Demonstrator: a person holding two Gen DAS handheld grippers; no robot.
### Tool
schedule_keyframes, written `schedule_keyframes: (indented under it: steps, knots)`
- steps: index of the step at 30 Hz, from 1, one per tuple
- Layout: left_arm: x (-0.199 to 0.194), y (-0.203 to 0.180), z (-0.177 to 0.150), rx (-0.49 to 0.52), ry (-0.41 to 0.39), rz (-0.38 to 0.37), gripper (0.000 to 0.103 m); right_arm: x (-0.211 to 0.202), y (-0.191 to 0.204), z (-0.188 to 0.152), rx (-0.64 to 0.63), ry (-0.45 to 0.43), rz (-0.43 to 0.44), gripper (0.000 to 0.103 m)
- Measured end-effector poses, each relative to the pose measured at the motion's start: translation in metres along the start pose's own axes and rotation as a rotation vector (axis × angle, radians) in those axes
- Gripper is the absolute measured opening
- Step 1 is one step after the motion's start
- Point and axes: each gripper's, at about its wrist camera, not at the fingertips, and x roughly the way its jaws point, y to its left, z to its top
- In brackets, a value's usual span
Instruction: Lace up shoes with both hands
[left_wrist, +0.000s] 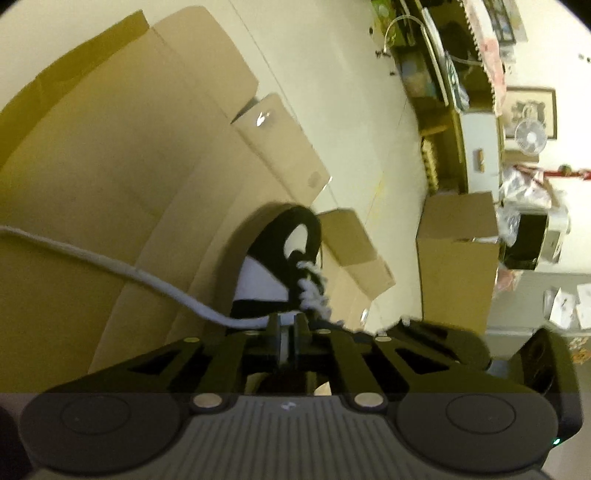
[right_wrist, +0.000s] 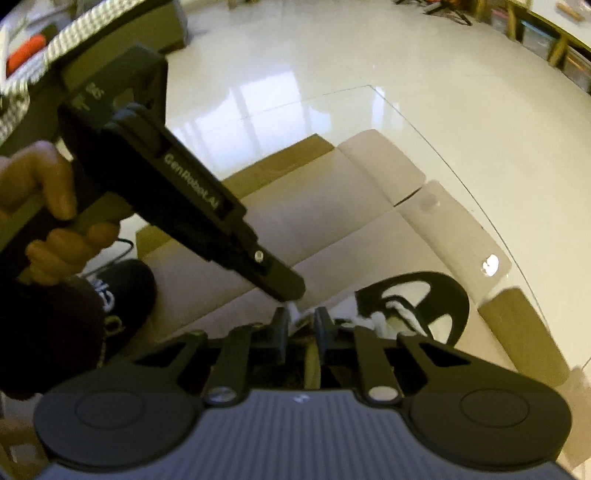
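Observation:
A black-and-white shoe (left_wrist: 275, 258) lies on flattened cardboard (left_wrist: 110, 184), its white criss-cross lacing (left_wrist: 314, 288) facing right. A long white lace (left_wrist: 110, 264) sweeps in from the left to my left gripper (left_wrist: 287, 325). Its narrow jaws are shut on the lace just short of the shoe. In the right wrist view the shoe (right_wrist: 448, 295) sits right of my right gripper (right_wrist: 301, 323). This gripper is open, with a white bit of lace (right_wrist: 297, 314) between its fingertips (right_wrist: 280, 325) and no pad pressing on it. The left gripper (right_wrist: 291, 290), held by a hand (right_wrist: 44, 192), reaches down to that same spot.
Cardboard boxes (left_wrist: 458, 254) stand right of the shoe on the pale tiled floor (right_wrist: 332, 74). Shelves and clutter (left_wrist: 461, 110) line the far right. A second dark shoe (right_wrist: 122, 291) lies at the left in the right wrist view.

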Motion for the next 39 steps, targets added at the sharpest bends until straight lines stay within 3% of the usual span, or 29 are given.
schedule_keyframes:
  steps: [2, 6, 11, 14, 16, 18, 22, 24, 28, 31, 36, 39]
  knots:
    - [-0.002, 0.001, 0.0, 0.001, -0.001, 0.001, 0.042, 0.007, 0.009, 0.0, -0.052, 0.047, -0.031, 0.003]
    - [-0.011, 0.002, -0.002, 0.034, -0.014, -0.017, 0.042, 0.007, 0.011, -0.001, -0.037, 0.031, -0.026, 0.002]
    - [-0.014, -0.009, -0.012, 0.18, -0.026, -0.014, 0.042, -0.006, -0.022, 0.0, 0.263, -0.081, 0.151, 0.0]
    - [-0.006, -0.02, -0.018, 0.281, -0.041, -0.015, 0.037, -0.023, -0.023, 0.008, 0.312, -0.15, 0.205, 0.0]
    - [0.002, -0.026, -0.02, 0.321, -0.041, -0.021, 0.03, -0.031, -0.024, 0.012, 0.305, -0.166, 0.151, 0.0]
    - [0.011, -0.026, -0.02, 0.302, -0.016, -0.048, 0.022, -0.03, -0.029, 0.006, 0.319, -0.17, 0.118, 0.004]
    - [0.018, -0.018, -0.019, 0.232, -0.012, -0.073, 0.018, -0.039, -0.037, -0.007, 0.364, -0.159, 0.075, 0.007]
    - [0.02, -0.011, -0.016, 0.176, -0.02, -0.09, 0.005, -0.034, -0.035, -0.019, 0.376, -0.149, 0.068, 0.007]
    - [0.022, -0.009, -0.015, 0.157, -0.039, -0.088, 0.001, -0.028, -0.06, -0.021, 0.394, -0.127, 0.059, 0.009]
    - [0.021, -0.013, -0.016, 0.173, -0.061, -0.057, 0.001, -0.03, -0.077, -0.019, 0.397, -0.113, 0.053, 0.019]
    - [0.007, -0.027, -0.021, 0.256, -0.121, 0.038, 0.001, -0.023, -0.089, 0.006, 0.287, -0.082, 0.049, 0.019]
    - [0.003, -0.029, -0.024, 0.269, -0.133, 0.042, 0.001, -0.017, -0.079, 0.015, 0.208, -0.071, 0.063, 0.019]
